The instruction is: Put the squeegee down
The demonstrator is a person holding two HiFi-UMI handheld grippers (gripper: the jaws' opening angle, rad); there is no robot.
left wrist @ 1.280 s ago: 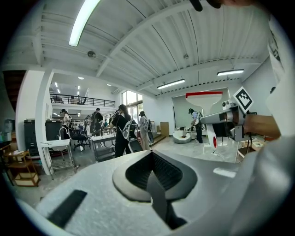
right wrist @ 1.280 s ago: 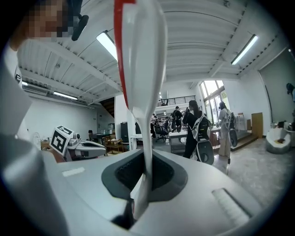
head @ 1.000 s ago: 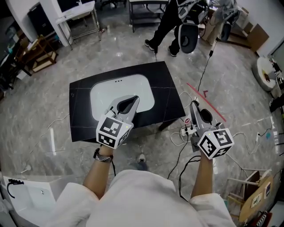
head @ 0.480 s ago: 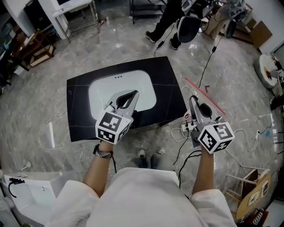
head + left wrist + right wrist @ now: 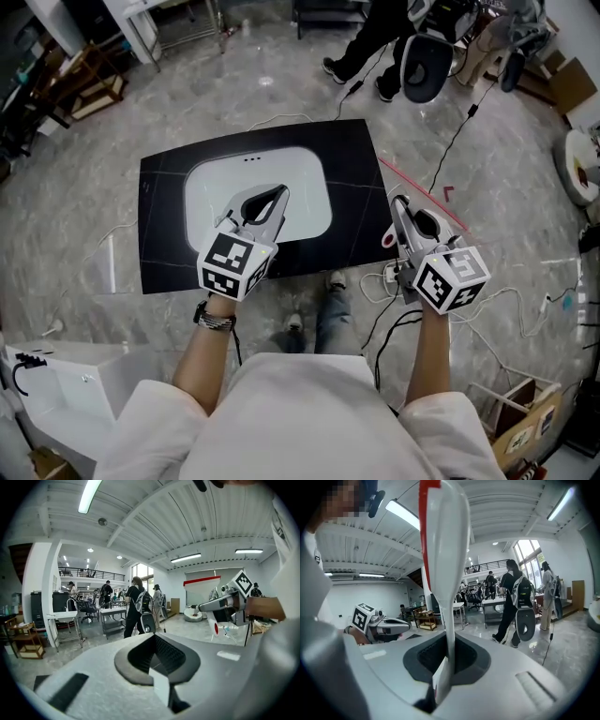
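Observation:
My right gripper (image 5: 395, 201) is shut on the squeegee's white handle (image 5: 445, 573). Its thin red blade (image 5: 405, 180) runs slantwise just off the right edge of the black countertop (image 5: 352, 159). In the right gripper view the handle rises straight out of the jaws, with the red blade (image 5: 425, 508) at the top. Over the white sink basin (image 5: 211, 192) set in that countertop hangs my left gripper (image 5: 279, 192), its fingertips meeting with nothing between them. Each gripper shows in the other's view: the right gripper (image 5: 202, 606) and the left gripper (image 5: 407, 624).
A power strip and cables (image 5: 389, 277) lie on the marble floor beside the counter's right side. A person (image 5: 370, 42) walks past beyond the counter, next to an office chair (image 5: 424, 66). A white cabinet (image 5: 66, 394) stands at the lower left. Metal carts (image 5: 173, 19) line the back.
My right gripper has carried the squeegee leftward, close to the counter's right edge. The left gripper has stayed over the sink, drifting slightly, still shut.

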